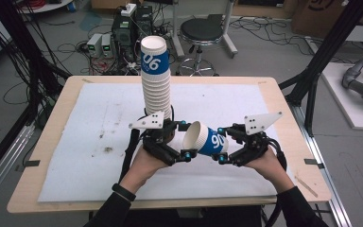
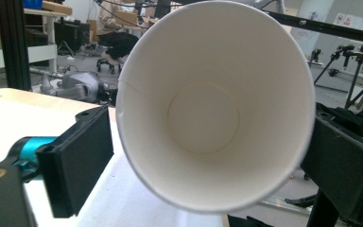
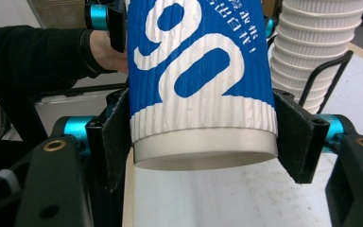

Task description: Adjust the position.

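The cup (image 1: pixel 205 139) was lying on its side in the air above the sheet (image 1: pixel 99 142), just in front of the stack (image 1: pixel 156 78) and a little to its right. We held it by its base end in the right gripper (image 1: pixel 222 145), whose two jaws pinched the ribbed wall near the bottom, one on each side. In the right gripper view the blue band with the white digits filled the space between the pads (image 3: pixel 116 137), and both pads pressed on the cup (image 3: pixel 203 80).

The open mouth of the cup pointed to the left gripper (image 1: pixel 183 141). In the left gripper view we looked straight into the white inside of the cup (image 2: pixel 208 113). The jaws of this gripper were spread, one on each side of the rim, and we saw a small gap between each jaw and the paper, so they did not press on it.

The stack stood upright on the sheet, just behind the left gripper. In the right gripper view a black wire holder (image 3: pixel 328 78) stood around the lower part of the stack (image 3: pixel 312 52).
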The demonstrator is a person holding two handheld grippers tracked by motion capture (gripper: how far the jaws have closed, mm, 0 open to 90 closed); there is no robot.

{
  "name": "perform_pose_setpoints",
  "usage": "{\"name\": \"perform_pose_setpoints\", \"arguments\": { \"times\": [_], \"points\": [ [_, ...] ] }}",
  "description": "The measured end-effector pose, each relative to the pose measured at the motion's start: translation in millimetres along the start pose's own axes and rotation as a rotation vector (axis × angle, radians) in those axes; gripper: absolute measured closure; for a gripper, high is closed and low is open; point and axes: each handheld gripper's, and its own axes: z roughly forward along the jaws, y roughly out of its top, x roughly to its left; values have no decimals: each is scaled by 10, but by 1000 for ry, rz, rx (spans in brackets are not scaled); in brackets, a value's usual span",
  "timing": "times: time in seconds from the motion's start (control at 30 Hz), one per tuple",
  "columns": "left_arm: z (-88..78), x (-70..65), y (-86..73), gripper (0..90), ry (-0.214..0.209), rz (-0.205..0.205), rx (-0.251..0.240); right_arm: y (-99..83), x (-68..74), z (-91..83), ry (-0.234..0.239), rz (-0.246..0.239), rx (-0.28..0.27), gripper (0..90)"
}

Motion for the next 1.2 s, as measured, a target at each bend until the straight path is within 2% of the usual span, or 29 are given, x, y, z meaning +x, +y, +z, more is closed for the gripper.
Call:
{"name": "perform_pose_setpoints", "arguments": {
  "times": [0.03,0.07,0.23,0.43,0.53,0.6,0.8,1.0,1.03,1.1,1.2],
  "points": [
    [-3,3,1,98,-10,2,-1,0,-1,4,0,-2,1,297],
    [-8,3,3,154,-24,6,-8,-1,3,13,1,3,-1,296],
    [-28,-28,26,203,-14,34,-10,-7,13,38,7,0,-2,300],
    [-34,-35,50,212,-9,51,23,-2,21,66,4,-2,27,293],
    [-43,-42,77,212,3,63,57,10,24,81,-19,2,60,209],
    [-52,-50,98,212,7,73,71,19,26,84,-27,2,81,206],
    [-47,-70,129,216,17,89,90,26,70,177,-34,-17,118,206],
    [-15,-105,140,216,17,100,98,18,97,300,-36,-14,134,207],
    [-13,-106,143,217,13,103,100,17,101,313,-38,-12,133,216],
    [-3,-117,147,218,9,106,97,14,103,332,-24,-16,133,293],
    [12,-126,148,211,10,109,88,10,105,344,-16,-24,130,298]
  ]
}}
